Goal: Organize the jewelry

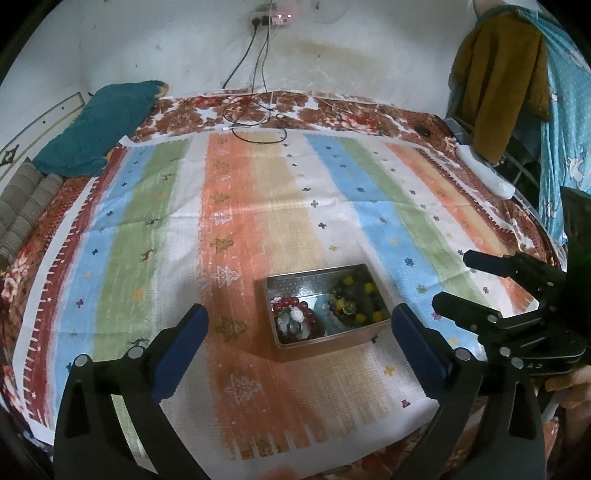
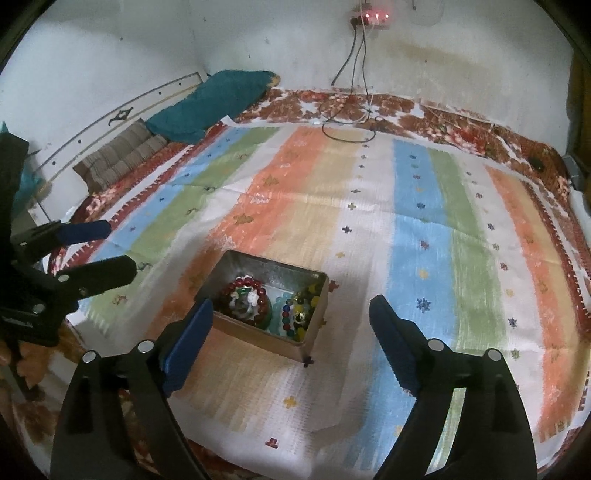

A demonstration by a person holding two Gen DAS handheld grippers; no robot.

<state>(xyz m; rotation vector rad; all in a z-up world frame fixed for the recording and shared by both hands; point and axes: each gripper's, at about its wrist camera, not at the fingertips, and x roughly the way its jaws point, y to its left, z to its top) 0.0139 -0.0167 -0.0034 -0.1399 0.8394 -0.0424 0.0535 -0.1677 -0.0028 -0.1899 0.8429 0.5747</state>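
Observation:
An open metal box [image 1: 282, 282] [image 2: 236, 334] sits on the striped cloth [image 1: 258, 206] [image 2: 417, 229]. Inside lie a red bead bracelet [image 1: 291, 305] [image 2: 248, 285] on the left and a multicoloured bead bracelet with yellow beads [image 1: 354, 299] [image 2: 301, 310] on the right. My left gripper [image 1: 299, 317] is open and empty, hovering above the box's near side. My right gripper [image 2: 291, 314] is open and empty, just right of the box. The right gripper shows in the left wrist view [image 1: 454, 280]; the left gripper shows in the right wrist view [image 2: 110, 247].
The cloth covers a bed with a floral sheet [image 1: 332, 114]. A teal pillow [image 1: 99, 122] [image 2: 214, 99] and a brown folded blanket [image 2: 122, 155] lie at the far left. Black cables [image 1: 258, 122] trail from a wall socket [image 1: 273, 16]. Clothes [image 1: 498, 85] hang at right.

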